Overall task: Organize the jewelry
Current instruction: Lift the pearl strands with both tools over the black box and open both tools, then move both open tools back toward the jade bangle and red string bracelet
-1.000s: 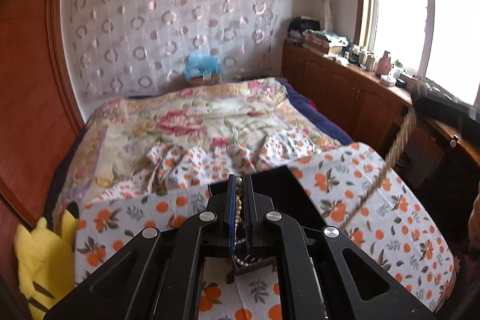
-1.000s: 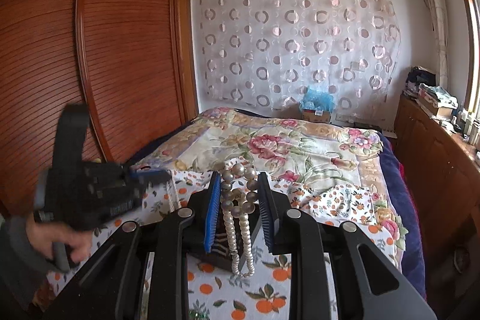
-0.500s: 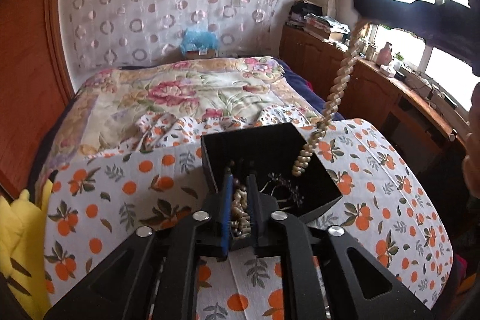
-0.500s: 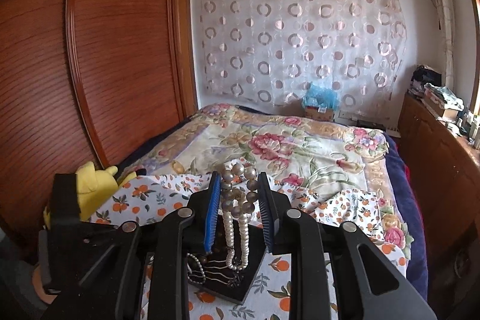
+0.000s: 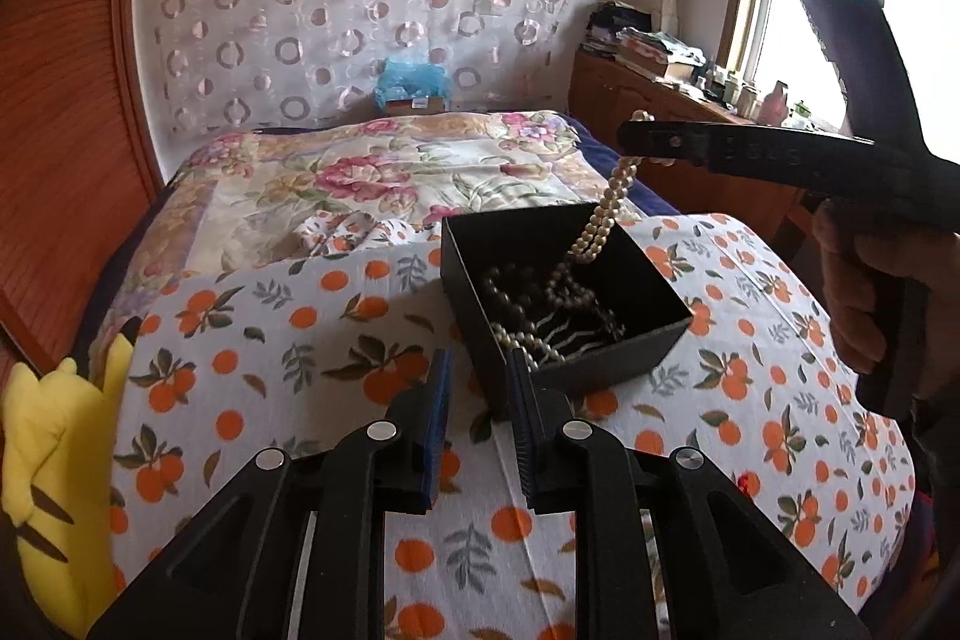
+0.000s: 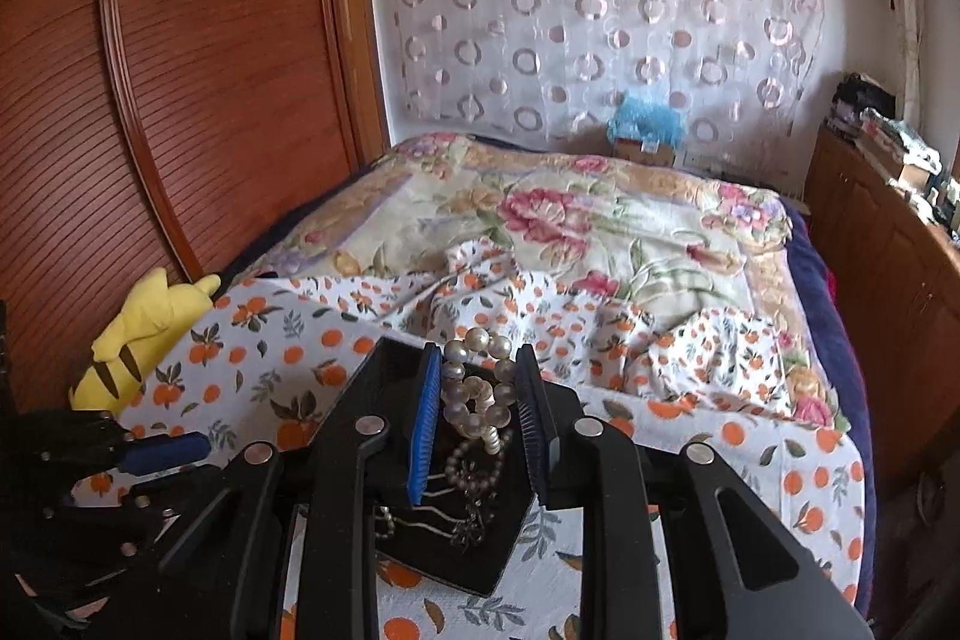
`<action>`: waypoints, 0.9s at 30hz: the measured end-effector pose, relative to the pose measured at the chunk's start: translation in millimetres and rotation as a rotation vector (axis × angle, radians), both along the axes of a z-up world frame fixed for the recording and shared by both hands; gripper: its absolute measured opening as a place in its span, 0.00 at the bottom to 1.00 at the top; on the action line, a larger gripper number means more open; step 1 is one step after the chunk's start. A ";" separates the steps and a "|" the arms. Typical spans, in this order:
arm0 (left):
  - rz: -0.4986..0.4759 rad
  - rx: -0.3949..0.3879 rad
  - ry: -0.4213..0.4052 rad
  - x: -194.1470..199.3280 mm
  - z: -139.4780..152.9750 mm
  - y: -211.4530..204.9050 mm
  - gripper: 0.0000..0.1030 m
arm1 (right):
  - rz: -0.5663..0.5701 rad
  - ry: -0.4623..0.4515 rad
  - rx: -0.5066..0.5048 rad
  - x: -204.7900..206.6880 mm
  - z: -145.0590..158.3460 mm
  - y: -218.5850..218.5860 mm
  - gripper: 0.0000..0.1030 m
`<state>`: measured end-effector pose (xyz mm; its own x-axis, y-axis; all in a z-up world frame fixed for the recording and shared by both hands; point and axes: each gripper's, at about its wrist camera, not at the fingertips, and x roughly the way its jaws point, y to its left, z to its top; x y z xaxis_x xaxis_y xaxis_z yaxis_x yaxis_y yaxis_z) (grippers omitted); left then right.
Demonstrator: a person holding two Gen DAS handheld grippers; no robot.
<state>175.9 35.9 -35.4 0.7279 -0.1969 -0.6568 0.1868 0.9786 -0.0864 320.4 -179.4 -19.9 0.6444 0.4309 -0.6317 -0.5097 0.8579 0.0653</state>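
Dangling from the right gripper (image 6: 477, 400), the pearl necklace (image 5: 606, 214) hangs almost straight down, its long axis near vertical, and its lower loop dips just inside the far corner of the black box (image 5: 636, 346). That's the relation to watch: the box sits directly beneath the pinch, so the strand only has to go down, not sideways.

From the right wrist view the blue-padded fingers (image 6: 423, 430) pinch a bunched cluster of pearls between them, with part of the strand arched above the fingertips and the rest trailing down towards the box interior. The grip looks firm enough; nothing appears to be slipping, though how much of the strand is trapped I can't tell.

Over on the other side, the left gripper (image 5: 477, 400) is spread apart and holding nothing, parked just short of the near corner of the box, low over the orange-print cloth (image 5: 300, 328). It's the nearer of the two to the box wall, but the necklace belongs to the right.

Inside the box: darker beads, a paler pearl strand and some thin metal pieces lie tangled on the floor. My read is that the drop is nearly ready; lowering a touch more before letting go would help the pearls coil in, not drape over the rim. A yellow plush toy (image 5: 54, 466) sits well off at the bed's edge.
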 end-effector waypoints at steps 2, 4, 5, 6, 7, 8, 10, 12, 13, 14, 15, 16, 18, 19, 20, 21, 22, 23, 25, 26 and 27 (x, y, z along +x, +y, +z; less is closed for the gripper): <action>-0.003 0.005 0.000 -6.1 -2.6 -0.4 0.18 | 0.007 0.006 -0.001 -1.7 -3.8 0.1 0.29; -0.006 0.017 -0.004 -11.1 -4.4 -2.1 0.19 | 0.012 0.007 0.004 -3.3 -3.1 -1.1 0.29; -0.007 0.021 -0.005 -13.2 -5.1 -3.0 0.19 | 0.014 0.006 0.007 -4.7 -1.8 -1.5 0.29; -0.010 0.024 -0.004 -15.8 -6.2 -4.0 0.20 | 0.017 0.005 0.008 -5.7 -0.4 -2.2 0.29; -0.014 0.025 -0.005 -19.4 -7.0 -4.8 0.23 | 0.019 0.004 0.009 -7.1 0.8 -3.3 0.29; -0.016 0.026 -0.007 -21.3 -7.4 -5.3 0.25 | 0.023 -0.001 0.005 -10.1 2.1 -4.5 0.29; -0.020 0.021 -0.011 -27.1 -8.0 -6.5 0.26 | 0.028 -0.008 0.002 -17.6 4.1 -8.8 0.29; -0.026 0.020 -0.013 -33.4 -8.9 -8.3 0.26 | 0.030 -0.012 -0.003 -27.6 4.1 -14.1 0.29; -0.028 0.022 -0.015 -35.7 -9.4 -9.3 0.27 | 0.031 -0.015 -0.005 -30.9 4.6 -17.0 0.29; -0.031 0.025 -0.017 -38.6 -9.8 -10.4 0.30 | 0.034 -0.018 -0.008 -38.5 2.7 -20.3 0.29; -0.034 0.029 -0.020 -42.0 -10.1 -11.6 0.32 | 0.039 -0.019 -0.011 -46.5 -0.1 -23.7 0.29; -0.037 0.033 -0.024 -45.1 -10.3 -12.9 0.34 | 0.042 -0.020 -0.013 -51.6 -2.6 -25.3 0.29; -0.040 0.040 -0.029 -51.1 -11.4 -15.4 0.35 | 0.049 -0.017 -0.021 -68.2 -10.8 -32.1 0.29; -0.043 0.039 -0.028 -53.4 -12.0 -16.3 0.38 | 0.053 -0.014 -0.027 -76.6 -15.9 -35.3 0.29; -0.045 0.040 -0.027 -55.8 -13.0 -17.4 0.41 | 0.056 -0.012 -0.031 -82.6 -19.7 -37.5 0.29; -0.047 0.040 -0.027 -58.1 -13.8 -18.3 0.41 | 0.060 -0.010 -0.036 -89.8 -24.1 -39.9 0.29; -0.050 0.040 -0.027 -60.7 -14.6 -20.0 0.42 | 0.065 -0.008 -0.042 -97.7 -29.3 -42.5 0.29; -0.052 0.041 -0.026 -62.6 -15.3 -21.0 0.43 | 0.070 -0.004 -0.044 -105.1 -34.4 -45.2 0.29; -0.057 0.042 -0.023 -66.5 -16.6 -23.9 0.49 | 0.077 0.011 -0.043 -119.2 -44.6 -50.1 0.29; -0.060 0.044 -0.025 -68.1 -16.9 -25.2 0.53 | 0.079 0.015 -0.044 -123.8 -47.9 -52.1 0.29; -0.063 0.046 -0.027 -70.2 -17.5 -26.7 0.53 | 0.083 0.019 -0.044 -130.1 -51.9 -54.6 0.29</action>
